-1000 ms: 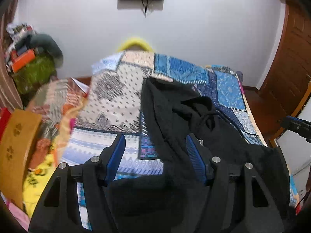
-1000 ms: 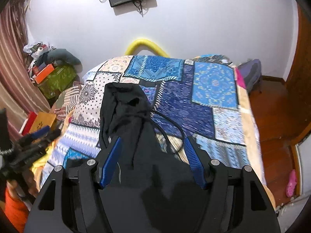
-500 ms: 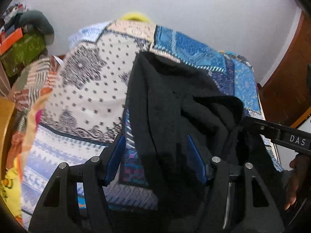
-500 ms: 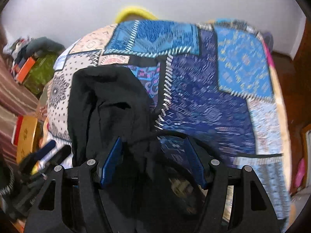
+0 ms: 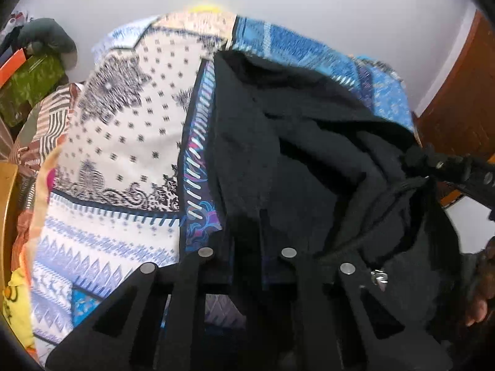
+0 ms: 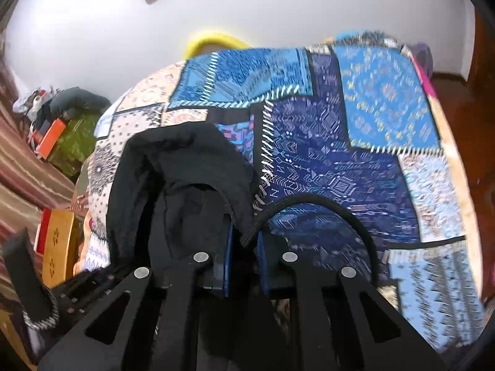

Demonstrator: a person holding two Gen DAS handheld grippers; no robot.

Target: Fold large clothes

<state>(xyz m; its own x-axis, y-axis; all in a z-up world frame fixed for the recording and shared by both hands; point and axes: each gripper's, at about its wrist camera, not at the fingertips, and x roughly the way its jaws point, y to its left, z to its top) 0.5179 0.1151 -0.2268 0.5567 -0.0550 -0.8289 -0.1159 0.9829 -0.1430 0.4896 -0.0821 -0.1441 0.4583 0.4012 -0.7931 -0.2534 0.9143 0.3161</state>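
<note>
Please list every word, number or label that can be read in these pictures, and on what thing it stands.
No text can be read.
Green package: faint print, too blurred to read.
Yellow cloth: black marks, too blurred to read.

Matt black fleecy garment [image 5: 303, 160] on a printed cotton-like bedspread [image 6: 355, 160].
</note>
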